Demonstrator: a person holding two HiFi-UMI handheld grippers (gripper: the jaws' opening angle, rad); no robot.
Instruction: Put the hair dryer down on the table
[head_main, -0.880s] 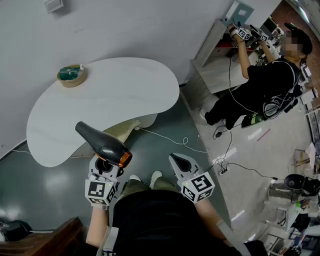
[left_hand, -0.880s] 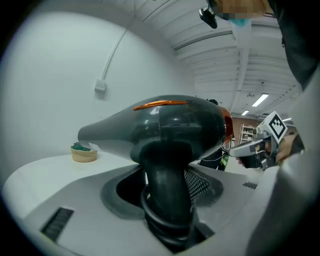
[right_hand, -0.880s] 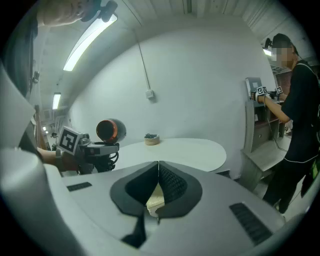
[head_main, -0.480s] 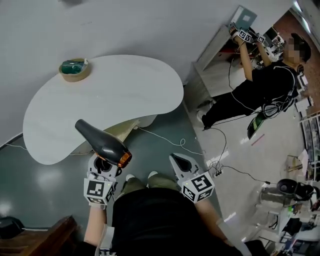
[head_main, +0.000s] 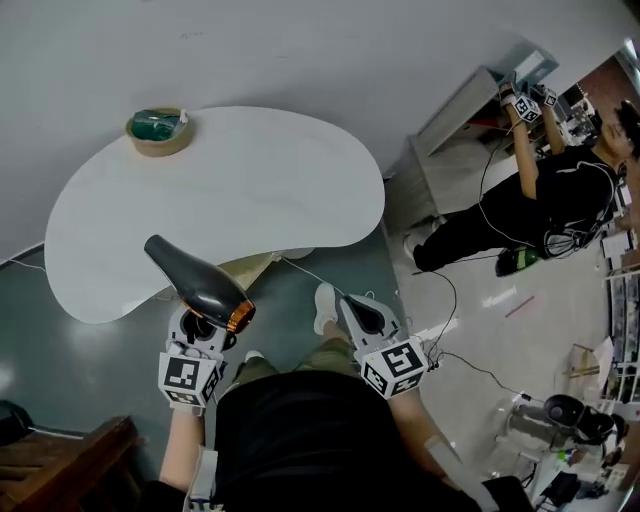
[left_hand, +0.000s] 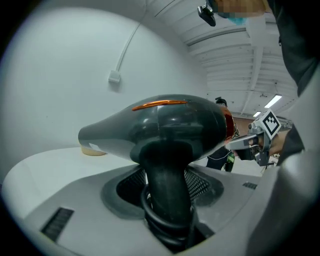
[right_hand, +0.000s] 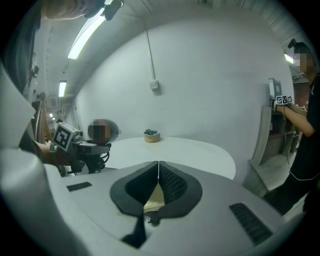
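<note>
Clamping the dryer (head_main: 195, 282) by its black handle in the left tool (head_main: 203, 326), pads pressing on the handle from both sides, coiled cord bunching at the base of the grip. Holding the dryer in the air above the green floor (head_main: 90, 350), just off the near edge of the white desk (head_main: 250, 190), not touching it. Pointing the grey nozzle up and left over the desk edge, orange-ringed rear end facing back toward the body. Keeping the right tool (head_main: 360, 314) clenched on nothing, jaws meeting edge to edge, hovering low beside the dryer and well apart from it. Sitting at the far left of the desk, a tan bowl (head_main: 160, 130) with something green inside. Standing off to the right, a person (head_main: 540, 195) in black, reaching up with both arms.
</note>
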